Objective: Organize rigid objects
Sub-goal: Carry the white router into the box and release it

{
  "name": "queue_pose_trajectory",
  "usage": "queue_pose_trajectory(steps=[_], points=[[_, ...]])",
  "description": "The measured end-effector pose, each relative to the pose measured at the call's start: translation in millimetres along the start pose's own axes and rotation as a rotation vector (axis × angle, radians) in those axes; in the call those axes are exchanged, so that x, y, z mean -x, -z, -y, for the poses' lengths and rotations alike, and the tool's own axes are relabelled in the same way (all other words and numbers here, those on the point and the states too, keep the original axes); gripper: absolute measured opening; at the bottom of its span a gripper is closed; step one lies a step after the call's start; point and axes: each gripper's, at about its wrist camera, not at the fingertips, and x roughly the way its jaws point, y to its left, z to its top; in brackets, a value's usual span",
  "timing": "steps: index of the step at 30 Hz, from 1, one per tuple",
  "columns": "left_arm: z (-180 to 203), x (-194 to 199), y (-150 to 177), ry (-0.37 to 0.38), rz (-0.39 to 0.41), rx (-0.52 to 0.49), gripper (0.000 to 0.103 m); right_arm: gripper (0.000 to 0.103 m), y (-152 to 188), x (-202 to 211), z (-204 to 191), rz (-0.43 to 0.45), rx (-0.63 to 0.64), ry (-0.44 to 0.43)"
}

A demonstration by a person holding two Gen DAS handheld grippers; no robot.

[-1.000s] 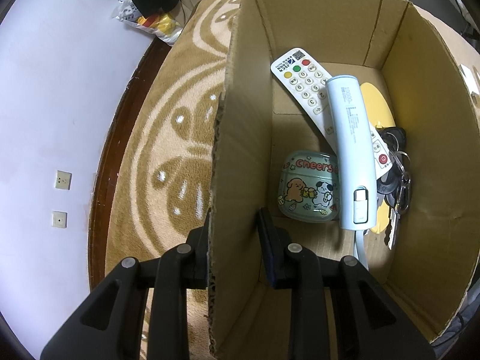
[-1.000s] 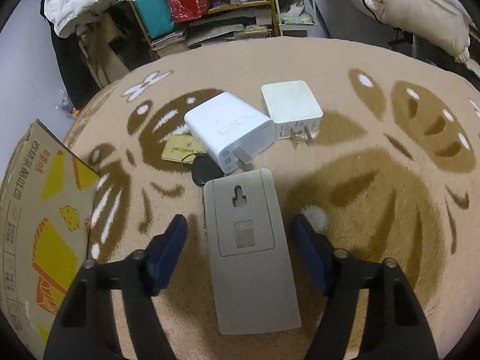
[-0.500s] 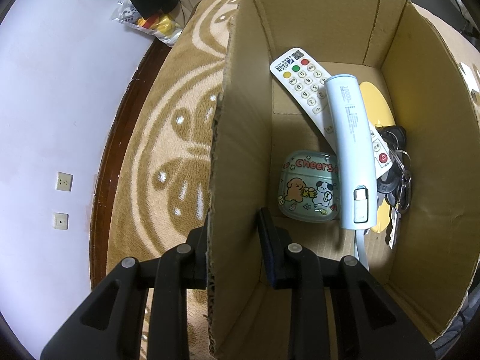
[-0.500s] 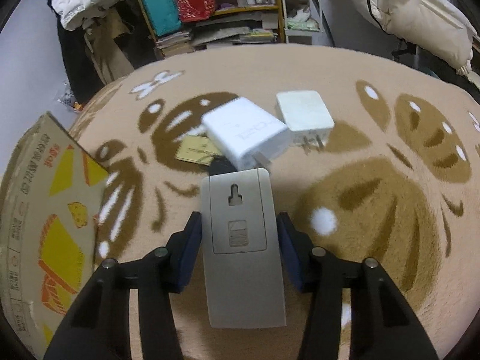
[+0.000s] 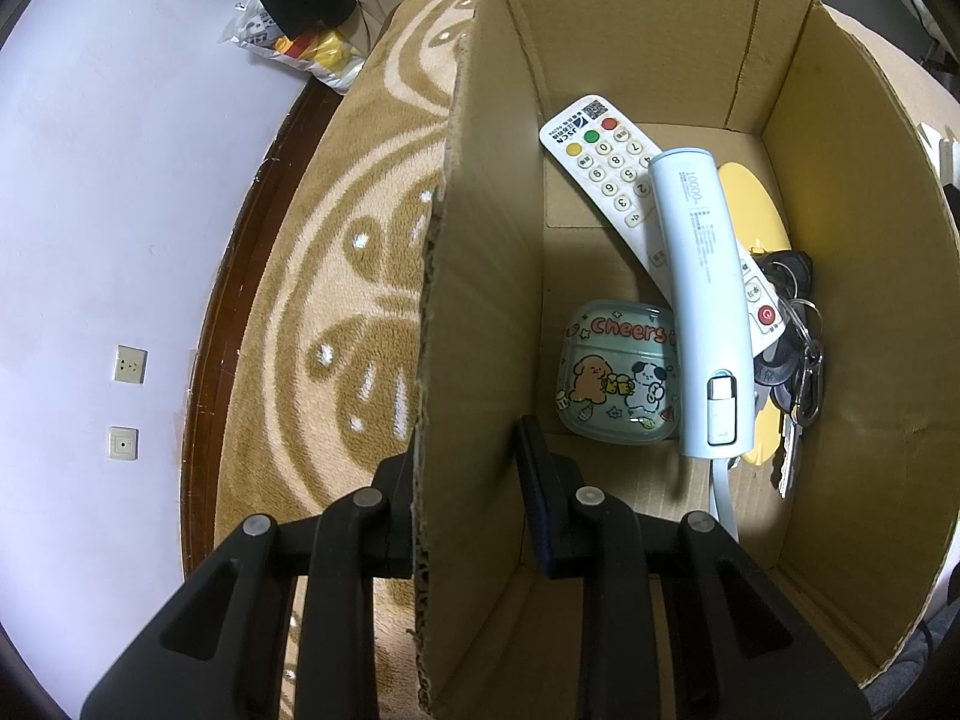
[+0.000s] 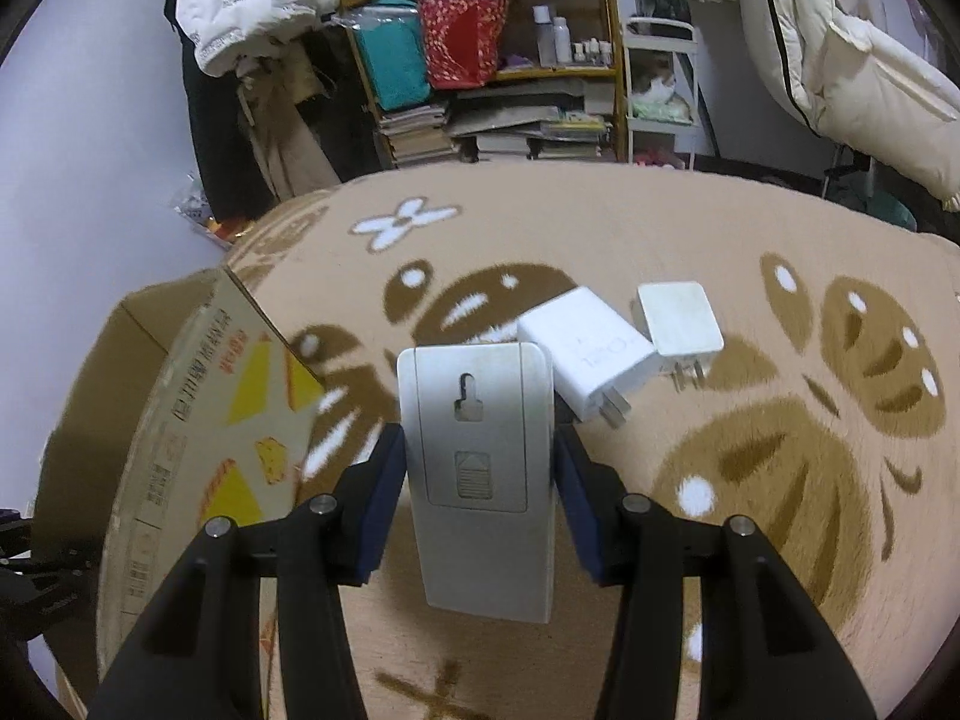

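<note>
Presently the left gripper [image 5: 465, 489] is pinching the corrugated side wall of an open brown cardboard box [image 5: 840, 276], its jaws closed on the raw, fuzzy edge with one finger outside and one inside. Lying on the box floor are a white plastic remote control with coloured buttons [image 5: 618, 174], a smooth pale-blue cylindrical power bank [image 5: 705, 300] resting across it, a glossy clear earbud case printed with cartoon dogs [image 5: 621, 378], a bunch of metal keys on a ring [image 5: 795, 360] and a flat yellow oval piece [image 5: 750, 198] partly hidden under the rest. These things are sitting ahead of and to the right of the jaws, apart from them.

On the other side, the right gripper [image 6: 477, 468] is clamping a flat grey rectangular plastic device with a keyhole slot and a ribbed battery cover [image 6: 477, 456]; the blue-padded jaws are pressing its two long edges near mid-length, and it is sticking out forward between them, raised above the plush tan rug with brown and white shapes [image 6: 750, 480]. Just beyond it, a larger white boxy wall charger [image 6: 585, 351] and a smaller white square charger [image 6: 678, 318], both showing metal prongs, are lying side by side on the rug, touching or nearly so. The box's printed outer face is standing at left.
</note>
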Motion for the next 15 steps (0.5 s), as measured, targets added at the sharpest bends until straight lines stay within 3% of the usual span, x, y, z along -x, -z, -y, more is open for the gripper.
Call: queue_pose_trajectory(steps=[15], points=[[-0.9,1.1,0.2,-0.001,0.0,0.0,0.027,0.052,-16.4,51.2,-37.8,0.133,0.052,-0.114]])
